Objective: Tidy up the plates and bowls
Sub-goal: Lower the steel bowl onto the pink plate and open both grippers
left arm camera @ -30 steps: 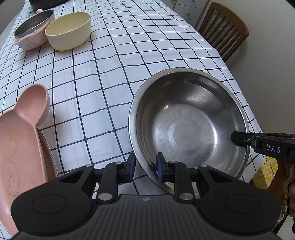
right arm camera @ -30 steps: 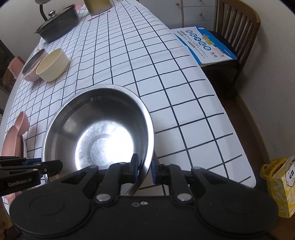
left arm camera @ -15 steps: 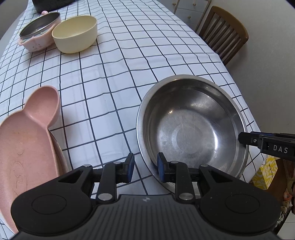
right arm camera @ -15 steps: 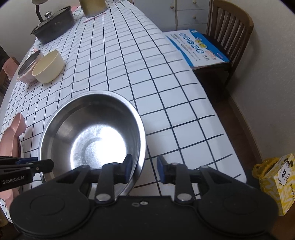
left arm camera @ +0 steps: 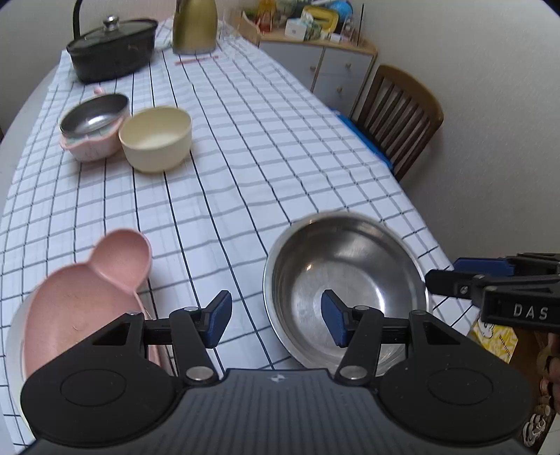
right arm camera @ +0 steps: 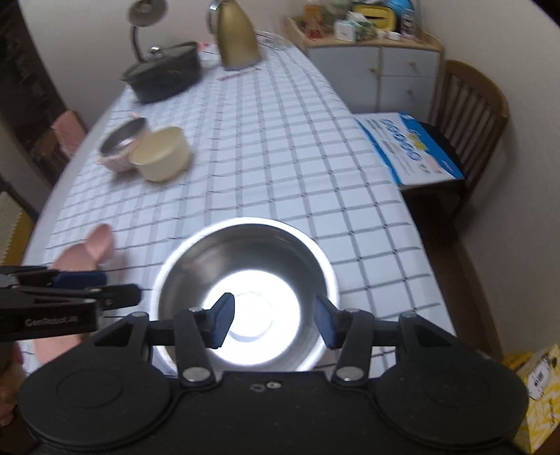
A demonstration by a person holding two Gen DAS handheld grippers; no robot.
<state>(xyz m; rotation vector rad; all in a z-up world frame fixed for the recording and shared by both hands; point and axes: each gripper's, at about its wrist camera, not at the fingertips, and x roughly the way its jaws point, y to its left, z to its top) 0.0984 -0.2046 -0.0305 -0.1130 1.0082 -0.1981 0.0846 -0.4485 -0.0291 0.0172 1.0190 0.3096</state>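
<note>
Left gripper (left arm camera: pixel 276 322) and right gripper (right arm camera: pixel 273 322): jaws have just been opening, now apart and gripping nothing, above the steel bowl (left arm camera: pixel 346 283) resting on the near table (left arm camera: pixel 245 140) edge. The bowl looks rigid, light and slick, so its thin rim is judged the best hold. Farther off, the cream bowl (left arm camera: pixel 155 143) looks stiff and is likewise best pinched at its wall.

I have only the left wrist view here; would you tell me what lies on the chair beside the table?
Observer: A blue and white printed sheet lies on the wooden chair, overhanging toward the table edge.
Operator: Thank you. Is anything between the right gripper's pads?
Observer: No. The right gripper is open above the steel bowl, pads clear of its rim; its jaws have just been opening.
Operator: And what stands behind the black pot?
Observer: A desk lamp rises behind the black pot.
</note>
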